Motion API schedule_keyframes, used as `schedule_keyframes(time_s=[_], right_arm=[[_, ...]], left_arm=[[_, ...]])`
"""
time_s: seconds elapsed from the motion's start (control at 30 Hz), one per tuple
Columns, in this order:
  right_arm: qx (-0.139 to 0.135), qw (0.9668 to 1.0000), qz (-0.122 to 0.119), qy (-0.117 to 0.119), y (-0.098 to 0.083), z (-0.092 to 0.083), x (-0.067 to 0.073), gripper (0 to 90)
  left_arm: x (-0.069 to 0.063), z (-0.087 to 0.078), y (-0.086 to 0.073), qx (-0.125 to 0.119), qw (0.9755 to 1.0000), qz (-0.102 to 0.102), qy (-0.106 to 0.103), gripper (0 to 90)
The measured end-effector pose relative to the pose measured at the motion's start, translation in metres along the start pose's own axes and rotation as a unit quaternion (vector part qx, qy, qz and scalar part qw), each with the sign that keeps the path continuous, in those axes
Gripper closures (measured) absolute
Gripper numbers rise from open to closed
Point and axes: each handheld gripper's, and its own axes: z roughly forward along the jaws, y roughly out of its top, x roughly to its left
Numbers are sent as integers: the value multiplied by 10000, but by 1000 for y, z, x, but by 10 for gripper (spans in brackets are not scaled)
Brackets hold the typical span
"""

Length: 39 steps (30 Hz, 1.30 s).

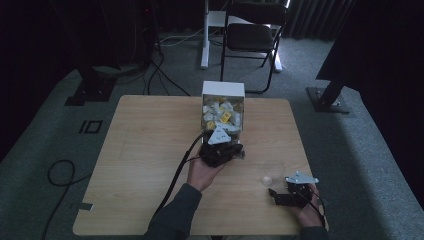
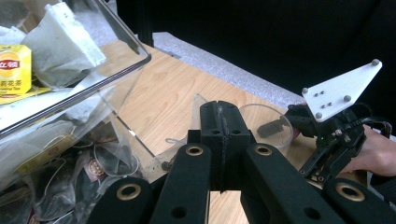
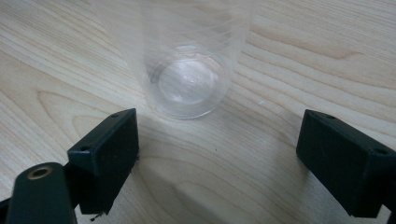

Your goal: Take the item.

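Tea bags (image 1: 220, 116), too many to count, fill one clear box (image 1: 223, 93) that stands at the far middle of a pale wooden table (image 1: 145, 150); some bags carry yellow labels (image 2: 14, 72). One clear glass (image 3: 189, 74) stands empty near the table's right front, just ahead of the right gripper (image 3: 219, 154), whose jaws stand wide apart with nothing between them. The left gripper (image 2: 223, 135) sits just in front of the box's open side, jaws pressed together; whether a thread or bag is pinched there I cannot tell. Grey carpet lies around the table, with one black folding chair (image 1: 252, 35) behind it in a dark room.
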Motion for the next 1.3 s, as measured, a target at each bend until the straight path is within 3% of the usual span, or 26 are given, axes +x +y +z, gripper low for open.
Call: schedule_keyframes(time_s=[1.3], right_arm=[[4,10000,0,3,0,0,0,127]], left_arm=[[-20,25,10,-72,9996,29,-256,900]])
